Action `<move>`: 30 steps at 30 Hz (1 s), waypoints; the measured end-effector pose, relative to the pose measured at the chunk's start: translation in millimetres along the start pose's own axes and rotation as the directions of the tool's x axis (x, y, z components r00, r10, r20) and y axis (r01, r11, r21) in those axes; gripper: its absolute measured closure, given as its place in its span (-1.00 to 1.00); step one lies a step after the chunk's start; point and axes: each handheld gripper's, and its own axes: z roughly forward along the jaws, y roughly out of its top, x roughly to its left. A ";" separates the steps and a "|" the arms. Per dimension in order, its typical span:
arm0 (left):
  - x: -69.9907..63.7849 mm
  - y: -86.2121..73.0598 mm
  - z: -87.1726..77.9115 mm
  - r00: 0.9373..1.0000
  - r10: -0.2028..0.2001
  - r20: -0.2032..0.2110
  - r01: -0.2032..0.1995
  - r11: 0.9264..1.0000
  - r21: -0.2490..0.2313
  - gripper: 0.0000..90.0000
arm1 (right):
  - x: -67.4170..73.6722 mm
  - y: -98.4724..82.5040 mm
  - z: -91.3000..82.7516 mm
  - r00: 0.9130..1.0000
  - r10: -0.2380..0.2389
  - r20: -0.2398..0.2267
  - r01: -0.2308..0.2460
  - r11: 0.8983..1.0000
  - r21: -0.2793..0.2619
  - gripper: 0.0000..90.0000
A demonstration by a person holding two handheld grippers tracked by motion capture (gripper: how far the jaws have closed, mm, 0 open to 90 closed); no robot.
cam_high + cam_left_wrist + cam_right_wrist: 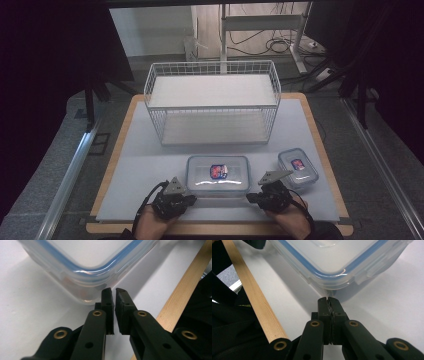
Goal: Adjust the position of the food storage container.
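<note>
1. My left tool (pixel 187 196) and right tool (pixel 254 196) sit at the large container's (pixel 218 175) two near corners, likely to grasp it from both sides; both have jaws together, holding nothing.
2. It lies near the counter's (pixel 140 165) front edge; the wire basket (pixel 212 100) stands behind, and a small container (pixel 298 166) lies rightward.
3. Beyond the counter, cables trail across the floor.

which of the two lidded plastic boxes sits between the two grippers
The larger box, in the middle of the table's near edge. The left gripper and right gripper flank its near corners. The smaller box lies off to the right, beyond the right gripper.
</note>
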 end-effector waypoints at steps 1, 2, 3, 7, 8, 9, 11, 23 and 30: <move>0.0 0.0 0.0 1.000 0.000 0.000 0.000 1.000 0.000 0.86 | 0.0 0.0 0.0 1.000 0.000 0.000 0.000 1.000 0.000 0.98; 2.8 -0.3 -4.7 1.000 -0.005 -0.001 0.005 1.000 -0.005 0.86 | -2.1 -0.3 -3.8 1.000 -0.006 0.008 0.006 1.000 -0.002 0.98; 9.1 -0.3 -11.7 1.000 -0.018 -0.002 0.018 1.000 -0.012 0.78 | -9.7 0.3 -13.3 0.999 0.003 0.034 -0.002 1.000 -0.031 0.97; 26.5 2.9 -23.6 0.998 -0.047 -0.043 0.045 0.998 -0.032 0.45 | -28.0 8.2 -27.3 0.997 0.022 0.077 -0.017 0.998 -0.063 0.81; 29.6 4.6 -25.5 0.997 -0.051 -0.054 0.049 0.998 -0.043 0.33 | -31.2 12.0 -28.6 0.997 0.017 0.080 -0.012 0.998 -0.066 0.73; 32.1 6.1 -26.9 0.997 -0.046 -0.066 0.043 0.998 -0.047 0.23 | -33.6 16.5 -29.4 0.996 0.014 0.085 -0.009 0.998 -0.067 0.64; 35.6 8.0 -27.8 0.996 -0.043 -0.080 0.039 0.998 -0.050 0.02 | -35.0 19.9 -29.8 0.996 0.008 0.093 -0.001 0.997 -0.071 0.55; 55.1 -14.2 -25.3 0.992 -0.030 -0.120 0.021 0.997 -0.070 -0.72 | -39.5 16.5 -19.0 0.991 -0.036 0.128 0.050 0.993 -0.104 -0.36; 53.7 -14.5 -25.0 0.987 -0.016 -0.159 0.000 0.995 -0.100 -0.83 | -41.1 13.9 -19.3 0.991 -0.037 0.127 0.053 0.991 -0.126 -0.52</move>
